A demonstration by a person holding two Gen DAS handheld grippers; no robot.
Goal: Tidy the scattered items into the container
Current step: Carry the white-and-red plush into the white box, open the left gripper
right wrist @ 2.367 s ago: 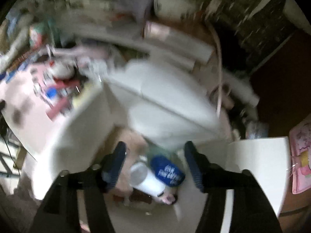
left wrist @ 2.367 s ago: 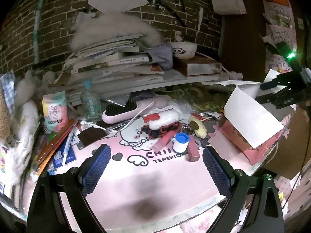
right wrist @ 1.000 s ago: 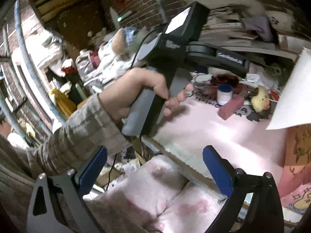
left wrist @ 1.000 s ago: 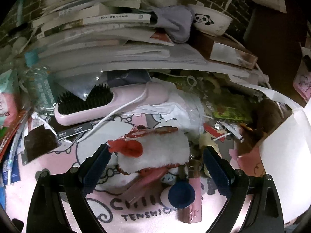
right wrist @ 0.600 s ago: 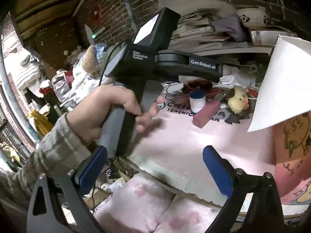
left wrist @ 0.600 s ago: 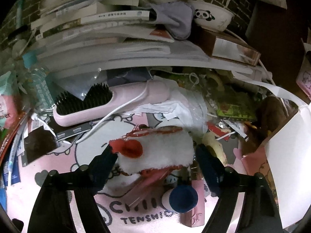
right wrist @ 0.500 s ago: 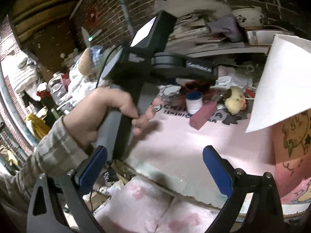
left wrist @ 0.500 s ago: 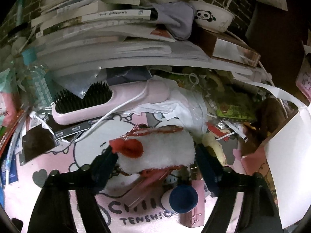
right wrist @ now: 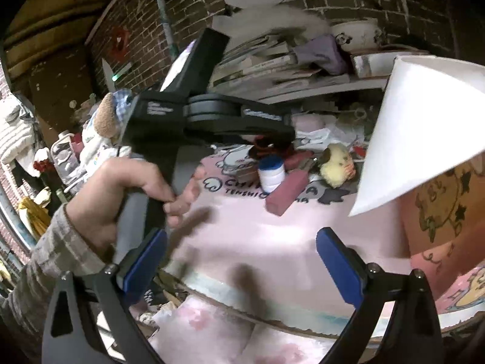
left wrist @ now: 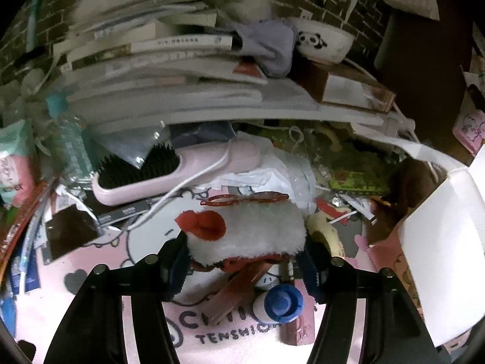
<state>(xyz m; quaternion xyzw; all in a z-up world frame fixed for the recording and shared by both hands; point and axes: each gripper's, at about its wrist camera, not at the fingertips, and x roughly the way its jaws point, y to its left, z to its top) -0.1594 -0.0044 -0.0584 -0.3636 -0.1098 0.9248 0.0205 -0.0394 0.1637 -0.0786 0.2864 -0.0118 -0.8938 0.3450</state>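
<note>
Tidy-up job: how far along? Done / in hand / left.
Done: nothing visibly placed; the container's inside is hidden.
In hand: left gripper is closing on the white fluffy item; right gripper open, empty.
Left: blue-capped bottle, pink bar, yellow plush, hairbrush.

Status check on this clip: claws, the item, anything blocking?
Left claw closing on white fluffy item, pads at its sides. Right claw open, empty. Blue-capped bottle and pink stick close underneath.

A pink printed mat (left wrist: 100,276) covers the table across the lower frame. On it lie a pink brush (left wrist: 169,173) at centre left, a blue-capped bottle (left wrist: 280,303) and a pink bar (right wrist: 288,192) at lower centre.
</note>
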